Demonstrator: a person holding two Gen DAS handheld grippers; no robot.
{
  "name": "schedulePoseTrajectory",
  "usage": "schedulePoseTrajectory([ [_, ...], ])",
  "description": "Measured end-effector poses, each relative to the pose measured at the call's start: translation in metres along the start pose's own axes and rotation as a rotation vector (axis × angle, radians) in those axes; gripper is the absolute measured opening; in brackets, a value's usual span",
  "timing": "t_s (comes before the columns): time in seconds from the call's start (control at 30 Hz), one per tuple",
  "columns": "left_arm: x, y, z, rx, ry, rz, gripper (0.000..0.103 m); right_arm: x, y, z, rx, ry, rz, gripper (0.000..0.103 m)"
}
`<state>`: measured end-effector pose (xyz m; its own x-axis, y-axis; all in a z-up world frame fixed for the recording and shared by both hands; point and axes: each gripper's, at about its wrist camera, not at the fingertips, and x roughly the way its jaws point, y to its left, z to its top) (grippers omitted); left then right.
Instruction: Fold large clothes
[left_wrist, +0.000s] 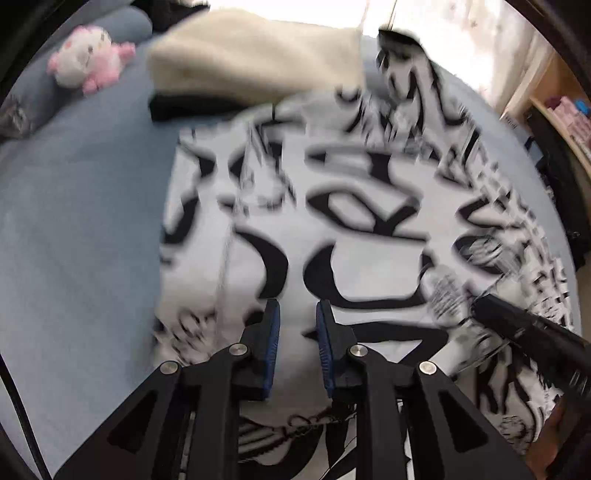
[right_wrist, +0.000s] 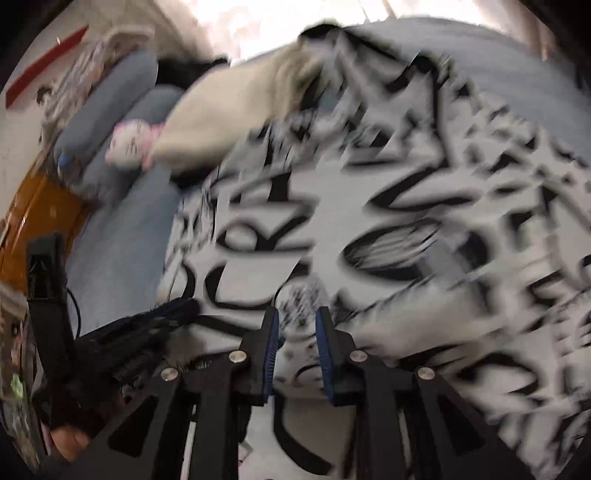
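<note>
Big black-and-white printed garment (left_wrist: 332, 229) lies spread on the blue bed (left_wrist: 81, 229), cream folded cloth (left_wrist: 255, 59) at its far edge. Left claw (left_wrist: 297, 332) & right claw (right_wrist: 297, 332) both hover low over the near part, jaws slightly apart w/ nothing pinched, prob. lining up to grab an edge for a fold

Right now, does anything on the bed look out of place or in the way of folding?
Yes. A cream garment lies on a dark one at the far end of the bed, and the printed garment's top edge rides up against that pile. A pink plush lies well clear on the left. Motion blur hides finer wrinkles.
</note>
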<state>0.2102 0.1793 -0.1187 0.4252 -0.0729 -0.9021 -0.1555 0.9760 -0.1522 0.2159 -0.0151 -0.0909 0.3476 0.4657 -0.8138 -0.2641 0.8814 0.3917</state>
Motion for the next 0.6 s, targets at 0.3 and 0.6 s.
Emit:
schedulePoseTrajectory([
  [0.3, 0.004, 0.017, -0.007, 0.013, -0.025, 0.026, 0.018, -0.02, -0.065, -0.003, 0.027, -0.055, -0.214, 0.0],
  [0.6, 0.004, 0.024, -0.006, 0.012, -0.037, 0.045, 0.018, -0.045, -0.114, -0.005, 0.11, -0.095, -0.273, 0.002],
])
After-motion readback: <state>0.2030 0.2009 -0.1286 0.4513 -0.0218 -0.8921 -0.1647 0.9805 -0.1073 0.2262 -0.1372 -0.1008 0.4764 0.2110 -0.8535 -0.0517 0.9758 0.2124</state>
